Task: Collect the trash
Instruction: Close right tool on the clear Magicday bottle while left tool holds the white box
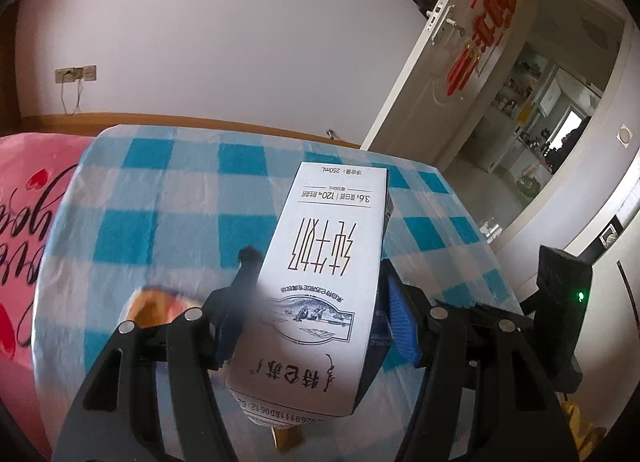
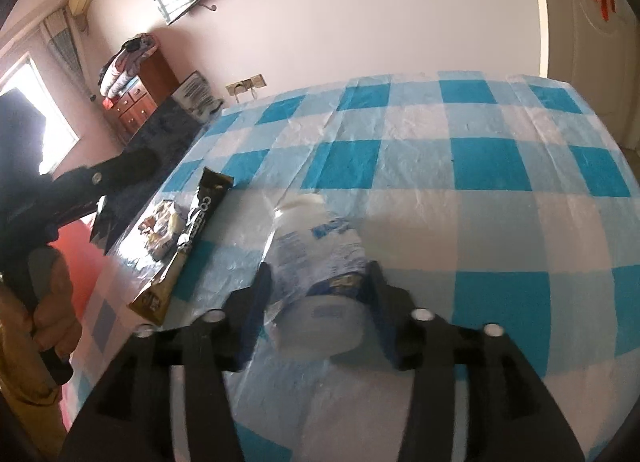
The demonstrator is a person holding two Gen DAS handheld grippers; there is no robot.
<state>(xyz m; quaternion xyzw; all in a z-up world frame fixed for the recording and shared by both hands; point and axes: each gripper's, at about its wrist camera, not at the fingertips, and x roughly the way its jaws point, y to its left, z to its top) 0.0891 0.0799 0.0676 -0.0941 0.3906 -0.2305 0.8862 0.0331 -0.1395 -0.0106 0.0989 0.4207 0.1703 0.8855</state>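
Carton (image 1: 320, 282) clamped upside down in left gripper (image 1: 316, 302), lifted clear of checked table (image 1: 168, 198), likely bound for disposal. Right gripper (image 2: 320, 290) straddles lying bottle (image 2: 316, 262), jaws wide, pads apparently not pressing. Wrapper (image 2: 184, 242) and crumpled scrap (image 2: 162, 228) await near table edge.

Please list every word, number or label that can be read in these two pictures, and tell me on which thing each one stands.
"250mL", "3.6", "120", "特仑苏": milk carton held in the left gripper, seen upside down.
"纯牛奶": same carton, large characters.
"26011" and further stamped digits: carton's near end, partly cut off.
"COFFE...": dark sachet on the checked cloth; the rest is unreadable.
Cursive letters on the pink cushion: cut off.
Plastic bottle label: too blurred.
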